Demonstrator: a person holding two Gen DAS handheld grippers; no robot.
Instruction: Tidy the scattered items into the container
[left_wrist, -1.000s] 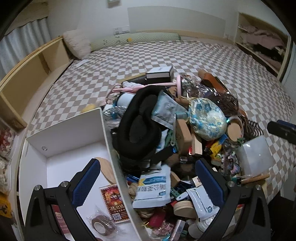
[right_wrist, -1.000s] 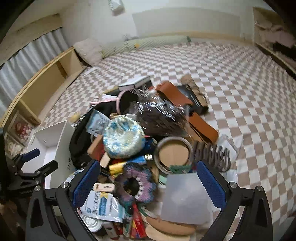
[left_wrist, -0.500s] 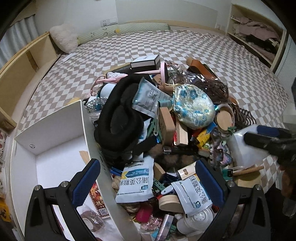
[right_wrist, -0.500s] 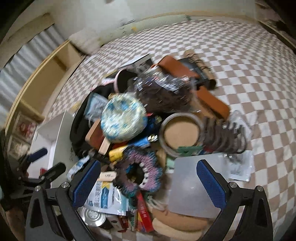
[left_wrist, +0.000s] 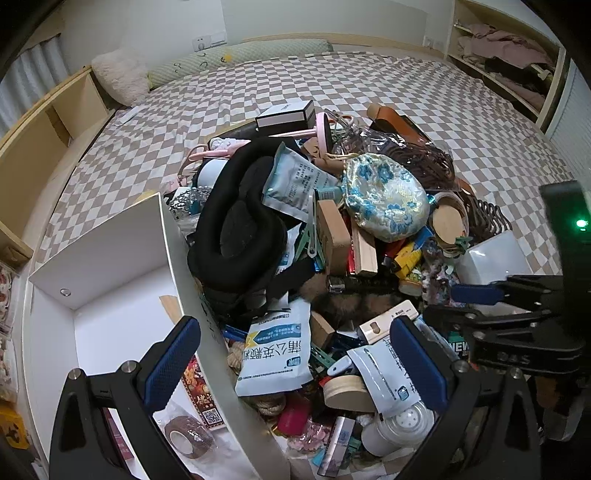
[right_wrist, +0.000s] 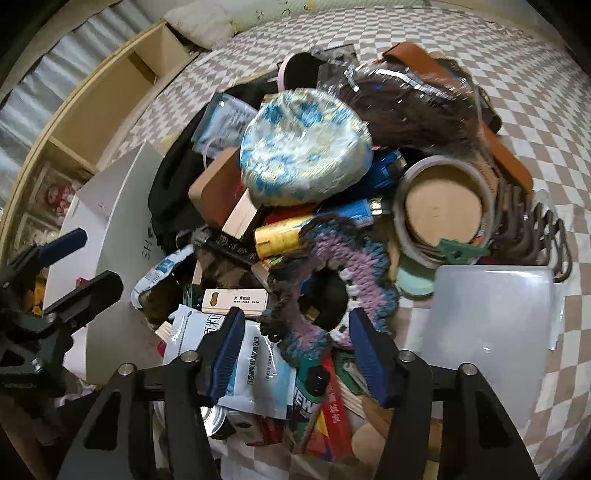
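Checkered bed (left_wrist: 406, 96): white box (left_wrist: 122, 258) left of my open, empty left gripper (left_wrist: 295, 363) nearly bare; my right gripper (right_wrist: 293, 350), half-open, straddles the crocheted scrunchie (right_wrist: 332, 273), grasp unconfirmed; pile remains.

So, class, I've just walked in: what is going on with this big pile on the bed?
A person holding two grippers is tidying a heap of clutter into a white box. The right gripper is low over the pile, its fingers partly closed around the crocheted scrunchie without yet clamping it. The left gripper hangs open over the box wall, holding nothing. The box already contains a tape roll and a red card; most items are outside it.
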